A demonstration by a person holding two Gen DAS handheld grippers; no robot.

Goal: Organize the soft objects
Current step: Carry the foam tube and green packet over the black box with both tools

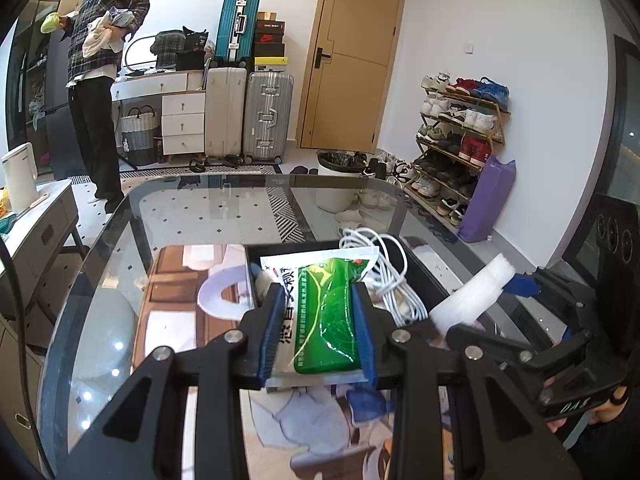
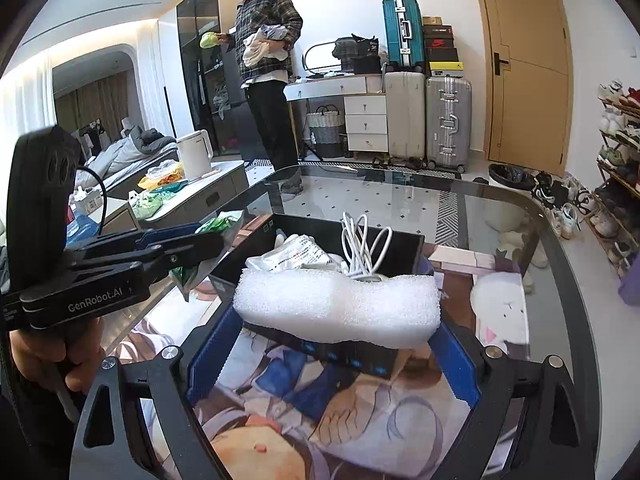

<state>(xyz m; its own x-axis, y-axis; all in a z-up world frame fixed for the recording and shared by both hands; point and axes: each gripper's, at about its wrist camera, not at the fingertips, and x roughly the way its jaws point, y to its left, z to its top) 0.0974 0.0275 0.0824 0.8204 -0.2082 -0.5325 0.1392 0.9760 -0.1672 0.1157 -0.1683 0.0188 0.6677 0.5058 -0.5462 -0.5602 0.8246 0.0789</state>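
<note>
Two tongs work over a glass-topped bench (image 1: 120, 240) laid with a printed cartoon mat (image 2: 320, 412). Nearest in the left wrist view, the left tongs (image 1: 318, 332) are clamped on a green-and-white packet (image 1: 324, 320), their blue pads pressing its two long edges; the packet is held above the near edge of a black box (image 1: 424, 276). In the right wrist view the right tongs (image 2: 334, 344) grip a white foam pad (image 2: 338, 308), which spans crosswise between the blue pads and sags slightly in the middle. The foam hangs just in front of the black box (image 2: 404, 246), above a row of small blue-lit squares on the box's near side.

Inside the box lie a coiled white cable (image 2: 362, 248) and a crumpled white printed pouch (image 2: 296, 258), touching one another. To the right of the box on the mat rests a white plush toy (image 2: 502, 308).

Beyond the bench, a low side table (image 2: 208, 196) carries a white kettle (image 2: 194, 154) and some green and yellow bags. Farther back a person in a plaid shirt (image 2: 266, 36) stands holding a bundle of cloth and a green item. Against the far wall stand suitcases (image 1: 246, 114), a white drawer unit (image 1: 182, 122) and a tan door (image 1: 356, 60); a shoe rack (image 1: 460, 140) fills the right side, with a purple bag (image 1: 486, 200) leaning against it.
</note>
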